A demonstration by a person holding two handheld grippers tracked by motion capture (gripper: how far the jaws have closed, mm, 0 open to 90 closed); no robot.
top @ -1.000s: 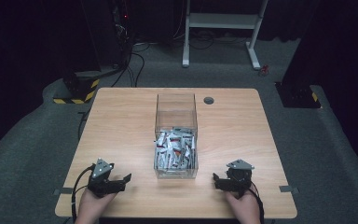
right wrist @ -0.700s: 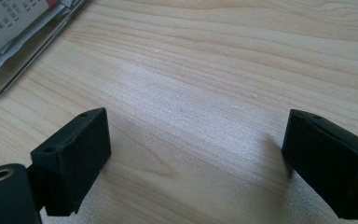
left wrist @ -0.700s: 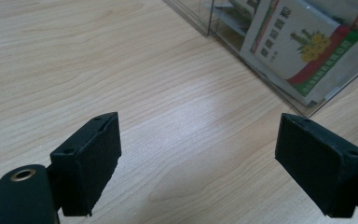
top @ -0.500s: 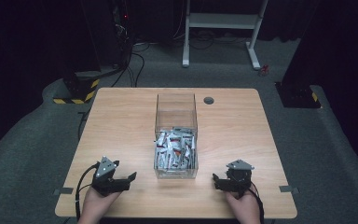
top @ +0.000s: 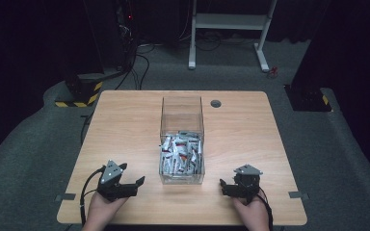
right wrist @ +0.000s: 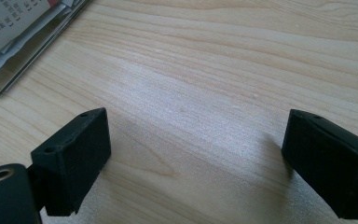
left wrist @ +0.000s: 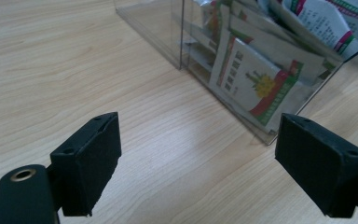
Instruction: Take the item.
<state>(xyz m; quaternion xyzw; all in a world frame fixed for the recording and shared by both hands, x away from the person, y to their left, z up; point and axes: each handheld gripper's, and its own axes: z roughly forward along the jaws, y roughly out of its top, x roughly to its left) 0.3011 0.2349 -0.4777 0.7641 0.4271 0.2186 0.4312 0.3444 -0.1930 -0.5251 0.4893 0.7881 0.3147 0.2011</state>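
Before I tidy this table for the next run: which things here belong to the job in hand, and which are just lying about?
In the job:
clear box
packets piled inside it
left tool, open, empty
right tool, open, empty

Just about:
round grommet in the table
white stand on the floor behind
yellow-and-black striped base beyond the table's far left corner

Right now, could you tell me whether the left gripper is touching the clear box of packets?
Apart. In the left gripper view, the open left gripper has bare table between it and the clear box.
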